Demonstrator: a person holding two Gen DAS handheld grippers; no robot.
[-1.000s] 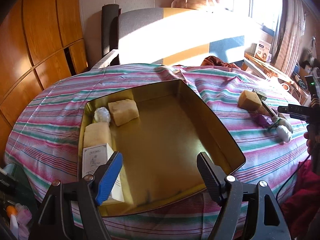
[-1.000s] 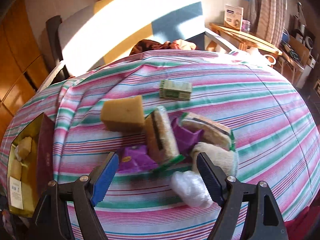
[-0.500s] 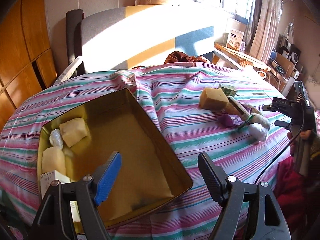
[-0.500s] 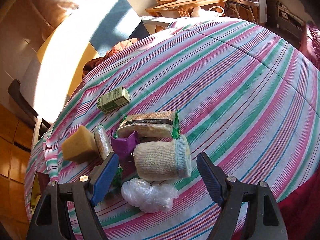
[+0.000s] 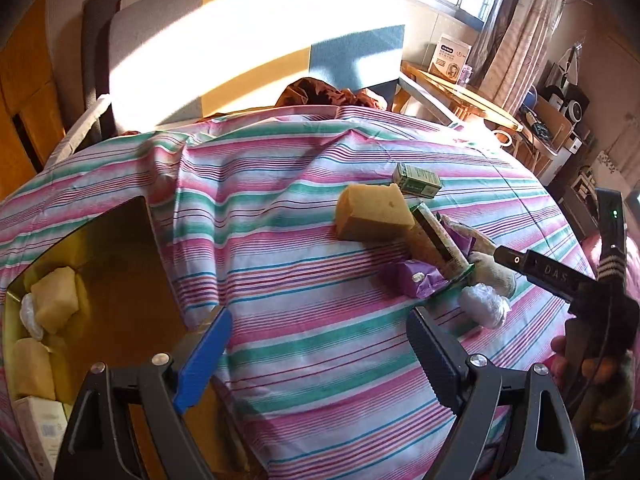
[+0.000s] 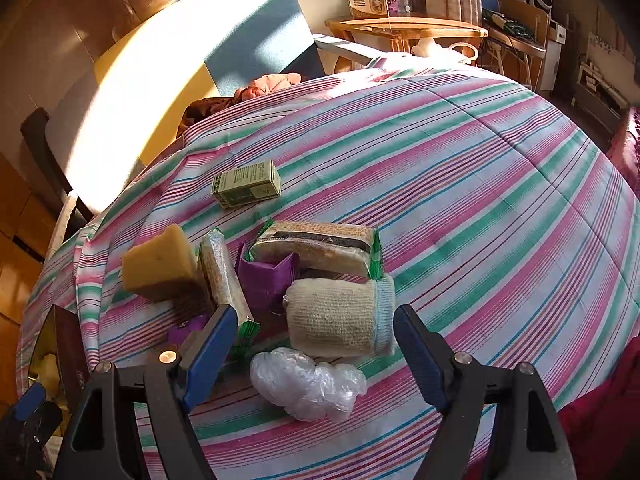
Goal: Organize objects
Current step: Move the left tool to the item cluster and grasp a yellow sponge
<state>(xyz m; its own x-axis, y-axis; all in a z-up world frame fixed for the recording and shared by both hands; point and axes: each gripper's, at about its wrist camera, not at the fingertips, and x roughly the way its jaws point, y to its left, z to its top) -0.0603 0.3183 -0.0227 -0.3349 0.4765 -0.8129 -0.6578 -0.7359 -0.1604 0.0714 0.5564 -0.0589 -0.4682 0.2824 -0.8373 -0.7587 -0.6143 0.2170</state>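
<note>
Blue-padded left gripper (image 5: 318,354) jaws opening, nothing between them, over striped bedcover (image 5: 304,280). Right gripper (image 6: 312,350) jaws wide, empty, above plastic bag (image 6: 306,382) and rolled glove (image 6: 336,316). Sponge (image 6: 160,266) centre-left, green box (image 6: 246,184) above, gold tin (image 5: 100,280) lower left.

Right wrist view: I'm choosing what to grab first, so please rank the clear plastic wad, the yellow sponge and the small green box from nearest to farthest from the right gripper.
1. Clear plastic wad: just ahead, between the open right gripper's fingers.
2. Yellow sponge: farther, on the left.
3. Small green box: farthest, alone beyond the pile.
</note>
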